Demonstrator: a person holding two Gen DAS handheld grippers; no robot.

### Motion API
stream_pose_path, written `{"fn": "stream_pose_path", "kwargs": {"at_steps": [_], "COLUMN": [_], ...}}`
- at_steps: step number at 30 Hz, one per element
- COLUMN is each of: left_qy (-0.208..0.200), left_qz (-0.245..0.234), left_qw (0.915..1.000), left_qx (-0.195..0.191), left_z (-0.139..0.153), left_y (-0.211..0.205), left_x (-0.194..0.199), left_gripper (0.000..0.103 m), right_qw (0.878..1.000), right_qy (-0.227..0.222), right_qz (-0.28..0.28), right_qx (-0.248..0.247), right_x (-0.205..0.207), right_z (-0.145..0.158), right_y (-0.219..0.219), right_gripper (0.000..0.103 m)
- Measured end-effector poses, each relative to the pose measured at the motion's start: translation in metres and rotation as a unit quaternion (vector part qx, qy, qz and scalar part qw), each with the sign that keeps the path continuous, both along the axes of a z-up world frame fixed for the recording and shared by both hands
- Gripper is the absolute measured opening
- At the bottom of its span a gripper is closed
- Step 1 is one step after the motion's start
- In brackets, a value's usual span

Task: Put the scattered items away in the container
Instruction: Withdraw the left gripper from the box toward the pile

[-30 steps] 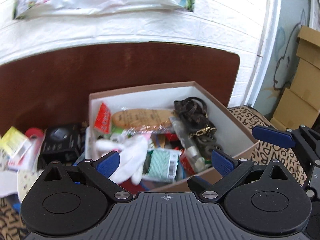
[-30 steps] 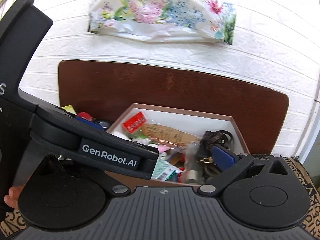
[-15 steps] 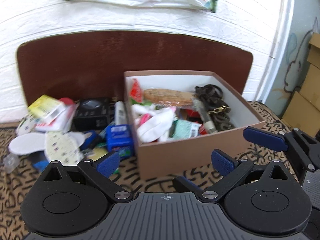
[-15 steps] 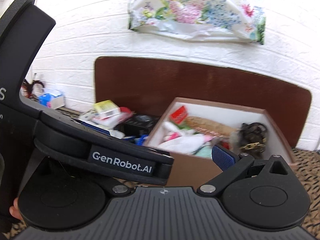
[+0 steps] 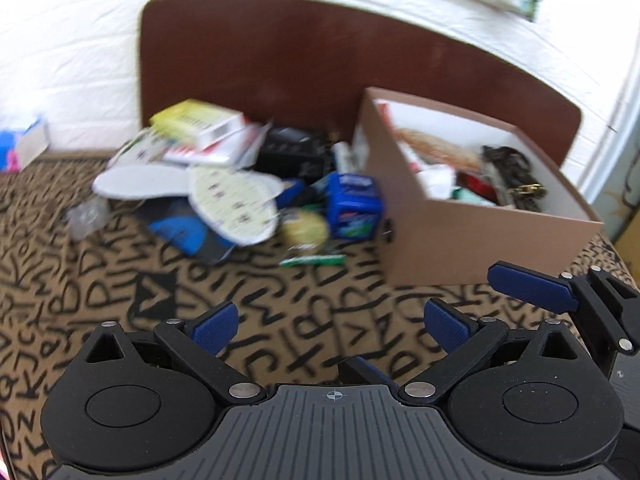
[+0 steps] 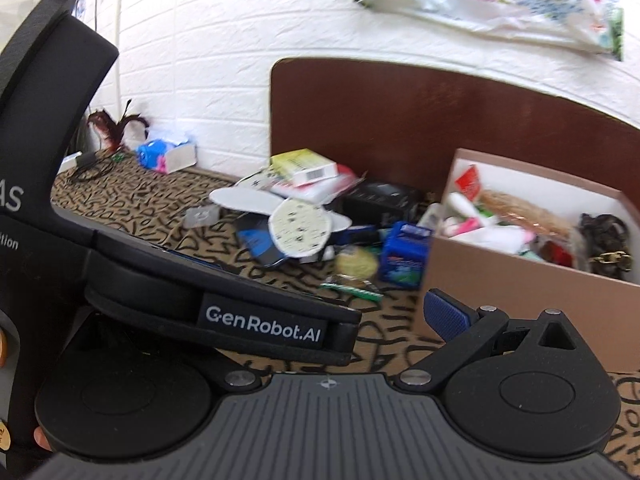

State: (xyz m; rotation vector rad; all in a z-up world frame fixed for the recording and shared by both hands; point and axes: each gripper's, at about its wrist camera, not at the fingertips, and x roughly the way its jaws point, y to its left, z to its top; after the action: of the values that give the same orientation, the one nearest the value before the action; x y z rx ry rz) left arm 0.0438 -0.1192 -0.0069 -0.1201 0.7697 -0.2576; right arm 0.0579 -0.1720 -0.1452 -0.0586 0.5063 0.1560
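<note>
A brown cardboard box (image 5: 472, 248) stands at the right, holding a white cloth, a brush and dark chain items; it also shows in the right wrist view (image 6: 520, 292). A pile of scattered items lies left of it: a blue box (image 5: 354, 206), white insoles (image 5: 232, 204), a yellow-white carton (image 5: 198, 124), a black box (image 5: 294, 152), a round yellow packet (image 5: 304, 228). My left gripper (image 5: 332, 322) is open and empty above the patterned cloth, short of the pile. My right gripper (image 6: 332, 320) is open, its left finger hidden behind the left gripper's body.
A brown board (image 5: 320, 64) leans on the white brick wall behind the items. A small blue-pink carton (image 6: 166, 156) and dark feathers (image 6: 116, 126) lie at the far left. The right gripper's finger (image 5: 532, 286) shows at the left view's right edge.
Both grippers have pulled back from over the box and swung left, so the pile of scattered items now lies in the middle of view. Both stay open and empty.
</note>
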Motion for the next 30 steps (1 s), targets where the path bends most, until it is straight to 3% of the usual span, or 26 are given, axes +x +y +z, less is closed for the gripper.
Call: {"fn": "stream_pose_path", "kwargs": {"at_steps": [9, 16, 30], "left_qy": [0.027, 0.051, 0.052], "left_qz": [0.033, 0.08, 0.082], "left_qw": [0.9989, 0.9948, 0.9952], "left_qx": [-0.021, -0.037, -0.012], "left_z": [-0.016, -0.034, -0.056], "left_y": [0.035, 0.072, 0.086], "left_x": [0.019, 0.035, 0.084], "left_gripper": [0.103, 0.102, 0.088], "right_qw": [1.0, 1.0, 0.997], "right_qy": [-0.004, 0.022, 0.062], "right_qz": [0.013, 0.013, 0.044], "right_qx": [-0.019, -0.006, -0.022], "right_x": [0.02, 0.041, 0.09], "right_z": [-0.013, -0.03, -0.063], "right_y": [0.018, 0.021, 0.043], "right_gripper": [0.103, 0.102, 0.087]}}
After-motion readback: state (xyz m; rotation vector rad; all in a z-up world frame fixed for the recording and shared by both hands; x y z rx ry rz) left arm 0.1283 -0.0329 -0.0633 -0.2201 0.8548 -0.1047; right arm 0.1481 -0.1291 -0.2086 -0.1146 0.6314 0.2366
